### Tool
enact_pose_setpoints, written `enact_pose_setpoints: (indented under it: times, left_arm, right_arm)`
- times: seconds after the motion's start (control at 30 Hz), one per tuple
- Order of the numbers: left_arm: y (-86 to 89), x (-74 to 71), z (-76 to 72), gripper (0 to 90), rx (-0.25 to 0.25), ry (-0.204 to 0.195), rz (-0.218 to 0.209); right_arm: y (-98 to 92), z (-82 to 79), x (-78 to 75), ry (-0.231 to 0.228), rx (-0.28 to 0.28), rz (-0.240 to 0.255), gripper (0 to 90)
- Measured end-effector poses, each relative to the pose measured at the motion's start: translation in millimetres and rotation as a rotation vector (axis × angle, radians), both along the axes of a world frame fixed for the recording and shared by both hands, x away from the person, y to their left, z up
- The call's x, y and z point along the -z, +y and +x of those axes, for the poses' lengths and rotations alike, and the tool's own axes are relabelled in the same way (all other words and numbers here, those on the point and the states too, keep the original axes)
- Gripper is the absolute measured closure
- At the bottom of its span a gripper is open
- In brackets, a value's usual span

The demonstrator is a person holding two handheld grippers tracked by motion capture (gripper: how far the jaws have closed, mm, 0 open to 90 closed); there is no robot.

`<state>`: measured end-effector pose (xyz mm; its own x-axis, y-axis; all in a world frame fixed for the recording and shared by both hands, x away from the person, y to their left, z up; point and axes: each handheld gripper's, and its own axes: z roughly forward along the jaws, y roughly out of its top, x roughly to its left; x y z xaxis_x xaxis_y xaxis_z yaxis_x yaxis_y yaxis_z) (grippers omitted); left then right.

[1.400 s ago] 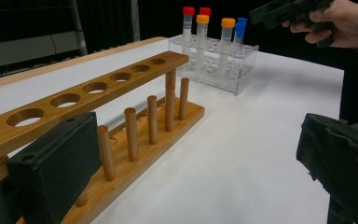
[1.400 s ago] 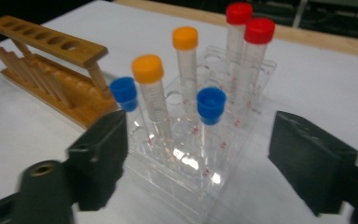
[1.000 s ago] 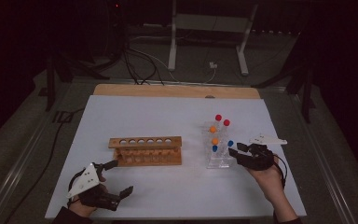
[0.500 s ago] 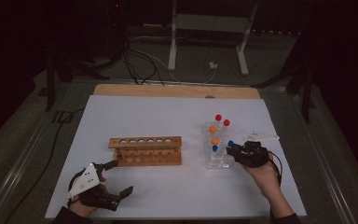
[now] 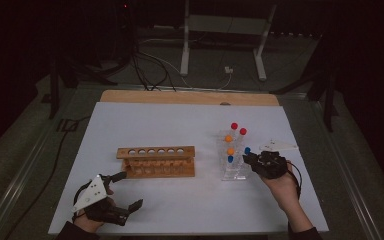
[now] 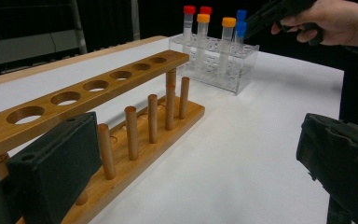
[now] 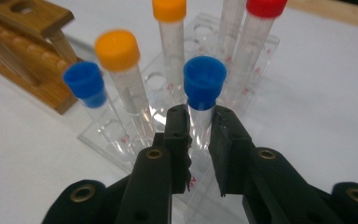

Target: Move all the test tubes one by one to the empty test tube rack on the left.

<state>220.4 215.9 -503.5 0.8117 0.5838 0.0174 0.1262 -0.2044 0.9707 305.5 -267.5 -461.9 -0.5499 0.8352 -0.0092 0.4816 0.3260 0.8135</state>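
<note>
A clear plastic rack (image 5: pixel 235 174) right of centre holds several capped tubes: red, orange and blue. My right gripper (image 7: pixel 200 116) has just been closing and is shut on a blue-capped tube (image 7: pixel 204 81) just under its cap, with the tube still upright in the clear rack (image 7: pixel 121 140). In the high view the right gripper (image 5: pixel 250 159) sits at the rack's right side by that tube (image 5: pixel 247 150). An empty wooden rack (image 5: pixel 156 161) stands at centre left. My left gripper (image 5: pixel 130 189) rests open near the front left edge, next to the wooden rack (image 6: pixel 98 86), nothing between its jaws.
The white table top (image 5: pixel 180 125) has bare room behind and in front of both racks. A wooden strip (image 5: pixel 190 97) borders its far edge. Beyond it are cables and a white stand's legs (image 5: pixel 222 45) on the dark floor.
The right gripper has edged left toward the clear rack and its jaws have closed on the blue-capped tube. The left gripper has stayed put.
</note>
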Motion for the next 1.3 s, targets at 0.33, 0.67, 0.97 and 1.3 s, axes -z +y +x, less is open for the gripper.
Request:
enact_pose_setpoints:
  times: [0.33, 0.67, 0.97, 1.3]
  left_arm:
    - [0.3, -0.2, 0.2, 0.5, 0.001, 0.003, -0.005]
    - [0.0, -0.3, 0.4, 0.5, -0.001, 0.002, -0.004]
    - [-1.4, -2.7, -0.7, 0.5, 0.008, 0.007, -0.002]
    - [-8.2, -12.3, -2.4, 0.5, 0.017, 0.048, 0.017]
  right_arm:
    - [-6.1, -11.5, -20.1, -0.056, -0.004, 0.025, 76.9]
    - [-6.3, -32.4, -45.1, -0.116, -0.045, 0.028, 76.9]
    - [10.0, -54.5, -59.2, -0.108, -0.155, 0.05, 76.9]
    - [37.1, -60.1, -50.2, -0.077, -0.254, 0.033, 76.9]
